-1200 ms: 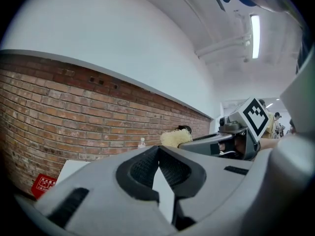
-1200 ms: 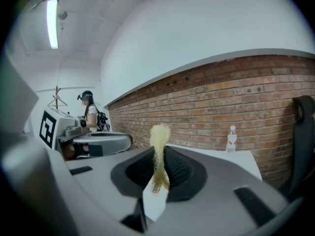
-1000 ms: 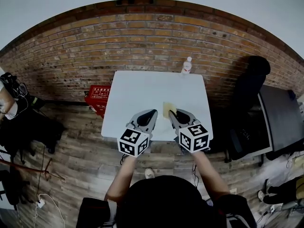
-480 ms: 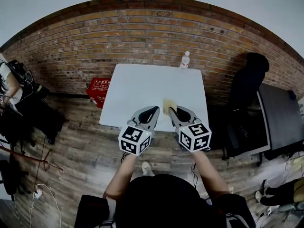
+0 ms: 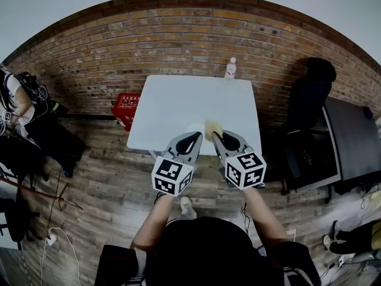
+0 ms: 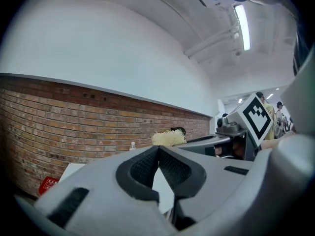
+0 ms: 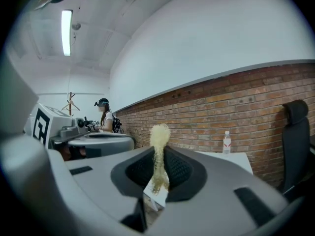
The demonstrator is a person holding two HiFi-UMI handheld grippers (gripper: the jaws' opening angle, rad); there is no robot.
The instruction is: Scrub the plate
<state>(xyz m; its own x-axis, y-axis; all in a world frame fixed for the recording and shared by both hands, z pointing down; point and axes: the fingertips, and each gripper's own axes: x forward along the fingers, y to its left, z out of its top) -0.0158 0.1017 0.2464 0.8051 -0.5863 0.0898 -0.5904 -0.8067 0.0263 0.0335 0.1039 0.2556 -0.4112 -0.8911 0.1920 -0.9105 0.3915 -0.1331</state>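
Observation:
My right gripper (image 5: 215, 137) (image 7: 158, 156) is shut on a pale yellow scrub sponge (image 5: 211, 127) (image 7: 160, 135), which stands up out of its pads. Just to its left, my left gripper (image 5: 194, 138) (image 6: 158, 149) is shut, its pads meeting with nothing sticking out ahead of them. Both point level over the near edge of the white table (image 5: 178, 106). In the left gripper view the sponge (image 6: 169, 138) shows atop the right gripper (image 6: 216, 140). No plate shows in any view.
A water bottle (image 5: 230, 68) (image 7: 226, 142) stands at the table's far edge against the brick wall (image 5: 178, 40). A red crate (image 5: 125, 113) sits on the floor left of the table. A black chair (image 5: 309, 100) and a dark desk (image 5: 351, 151) are to the right. A person (image 5: 12, 109) is at far left.
The table has slid up and away in the head view. Both grippers now sit at its near edge, partly over the floor. The sponge stays gripped and the left jaws stay shut.

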